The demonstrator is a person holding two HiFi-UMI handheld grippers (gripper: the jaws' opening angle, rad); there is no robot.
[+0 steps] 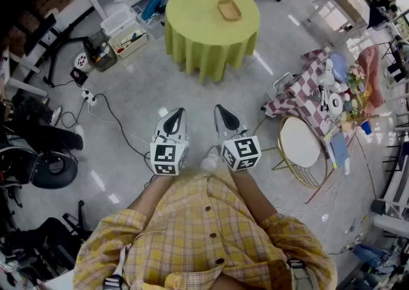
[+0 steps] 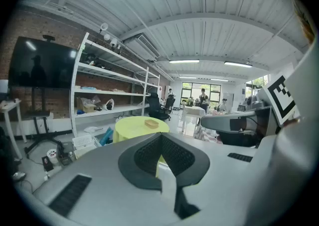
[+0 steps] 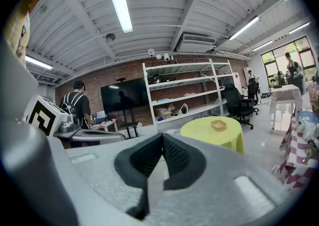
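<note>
Beyond open floor (image 1: 137, 87), the yellow table (image 1: 192, 23) bearing a tray (image 1: 229, 9) stands well apart from left gripper (image 1: 178, 112) and right gripper (image 1: 218, 108), both clenched empty; best approached squarely, held level.

Yellow plaid shirt (image 1: 204, 231); grey left tool (image 1: 179, 113) and right tool (image 1: 218, 110), black ribbed pads (image 2: 147, 155), black-and-white marker cubes (image 1: 168, 158).
</note>
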